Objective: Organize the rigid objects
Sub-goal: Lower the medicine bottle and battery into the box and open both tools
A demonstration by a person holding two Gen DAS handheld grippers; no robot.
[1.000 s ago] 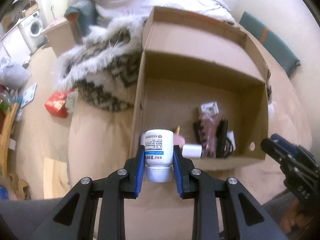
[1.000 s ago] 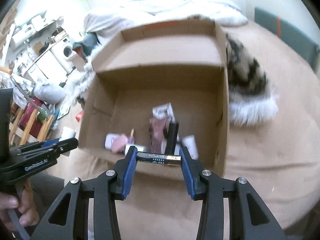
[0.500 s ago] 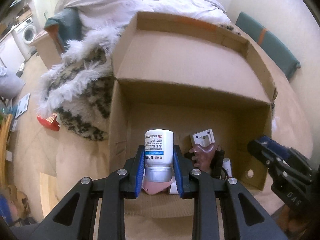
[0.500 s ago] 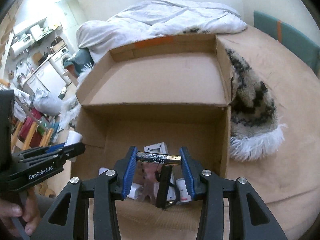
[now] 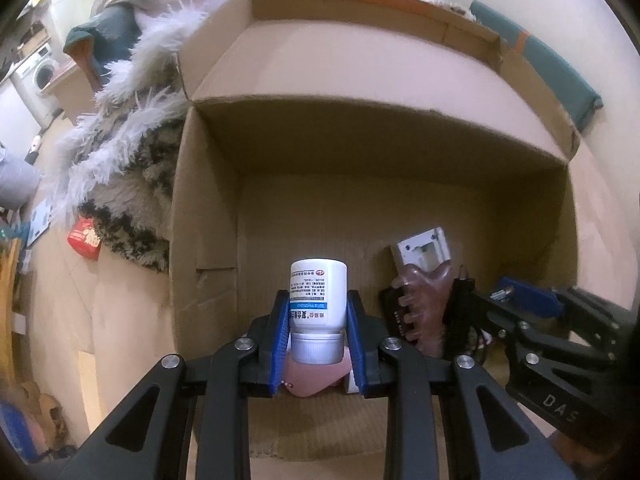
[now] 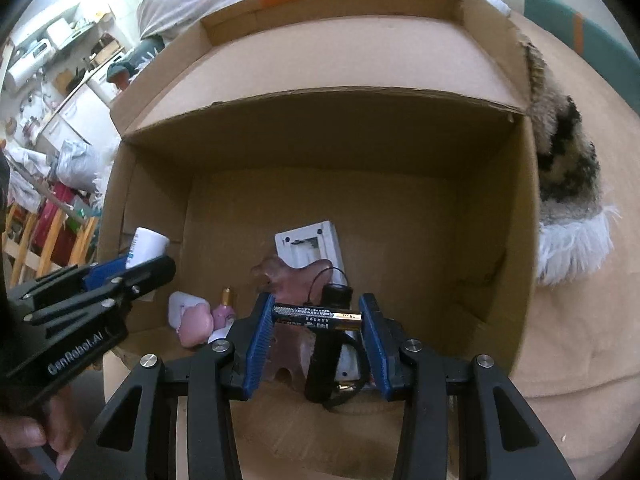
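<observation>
Left gripper (image 5: 319, 334) is clamped on a white pill bottle (image 5: 317, 300), right gripper (image 6: 317, 332) pinches a battery (image 6: 317, 315) endwise, cardboard box (image 6: 524, 240) just ahead of both.

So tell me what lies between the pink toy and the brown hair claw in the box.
In the right wrist view, a small gold-tipped pink bottle stands between pink toy and hair claw.

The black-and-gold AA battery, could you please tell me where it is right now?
In the right wrist view, the black-and-gold AA battery lies crosswise, clamped in the right gripper, above the brown hair claw inside the open cardboard box.
</observation>
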